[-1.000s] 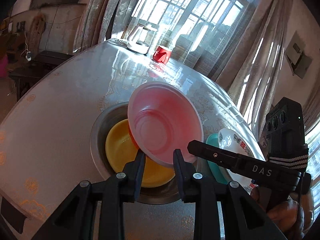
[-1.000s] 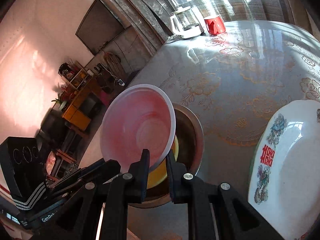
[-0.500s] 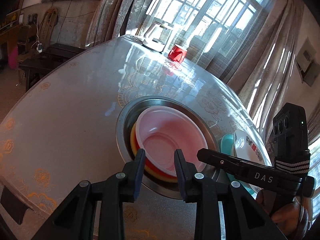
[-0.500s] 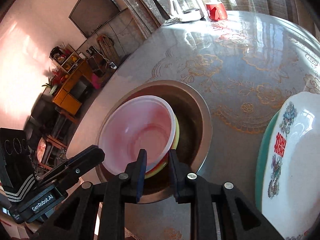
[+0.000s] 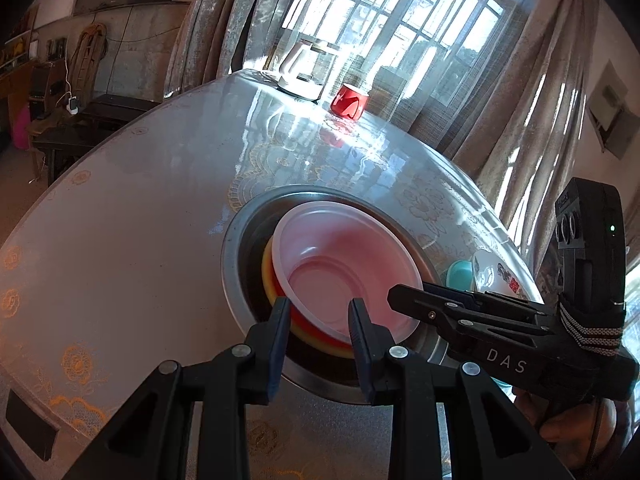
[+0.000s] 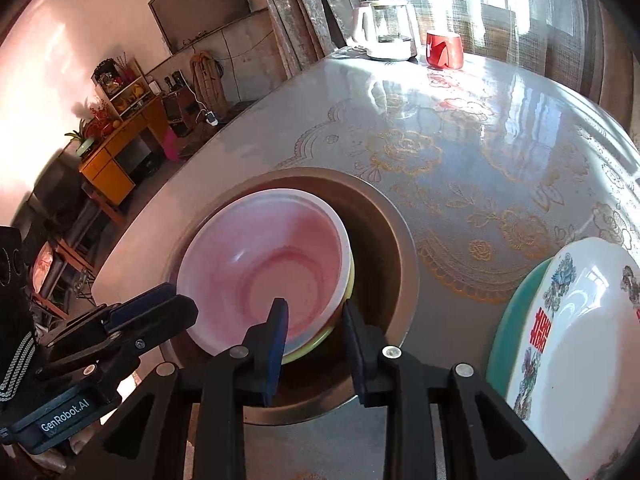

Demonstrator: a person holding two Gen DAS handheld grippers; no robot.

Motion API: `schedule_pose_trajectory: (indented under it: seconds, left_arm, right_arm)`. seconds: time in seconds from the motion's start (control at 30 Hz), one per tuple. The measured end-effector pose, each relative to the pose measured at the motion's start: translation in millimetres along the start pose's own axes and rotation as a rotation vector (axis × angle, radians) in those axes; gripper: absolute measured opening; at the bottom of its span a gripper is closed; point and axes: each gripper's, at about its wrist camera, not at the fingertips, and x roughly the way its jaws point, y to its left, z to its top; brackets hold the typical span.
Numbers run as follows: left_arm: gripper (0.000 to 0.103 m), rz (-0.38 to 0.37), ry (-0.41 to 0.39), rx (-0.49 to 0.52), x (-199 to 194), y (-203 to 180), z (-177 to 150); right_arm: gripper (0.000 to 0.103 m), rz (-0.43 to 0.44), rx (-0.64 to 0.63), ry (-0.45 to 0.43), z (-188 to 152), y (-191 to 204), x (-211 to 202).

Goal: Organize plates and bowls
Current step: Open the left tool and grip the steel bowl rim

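Pink bowl point(image 5: 344, 276) nested in basin, left gripper point(image 5: 318, 320) and right gripper point(image 6: 314, 320) both parted, empty.

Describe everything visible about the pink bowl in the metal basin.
The pink bowl looks like thin translucent plastic with a pale whitish rim, a flat round base and a stepped wall. It sits upright and empty, nested on a yellow bowl with a red edge showing between them, inside the metal basin. Both grippers' jaws stand open at its near rim; contact is unclear.
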Motion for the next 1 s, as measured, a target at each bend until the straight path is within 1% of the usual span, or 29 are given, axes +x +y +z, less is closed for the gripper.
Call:
schedule_pose_trajectory:
  seconds: [0.07,0.33,0.57,0.87,1.0]
  left_arm:
    - [0.03,0.004,-0.001,0.006,1.3,-2.0,-0.2]
    - [0.032,0.016,-0.005,0.025,2.5,-4.1,0.0]
    - [0.034,0.025,-0.004,0.034,3.4,-6.8,-0.4]
    - [0.036,0.034,-0.006,0.042,2.7,-9.0,-1.6]
    - [0.038,0.037,-0.01,0.042,1.2,-8.9,-2.1]
  right_arm:
    - [0.028,-0.016,-0.007,-0.003,0.8,0.0,0.4]
    - [0.028,-0.017,-0.009,-0.02,1.7,1.0,-1.2]
    - [0.028,-0.015,-0.017,-0.035,-5.0,5.1,-5.2]
    - [0.028,0.024,0.043,-0.046,-9.1,-3.2,-12.3]
    - [0.028,0.022,0.042,-0.061,-10.5,-3.6,-16.1]
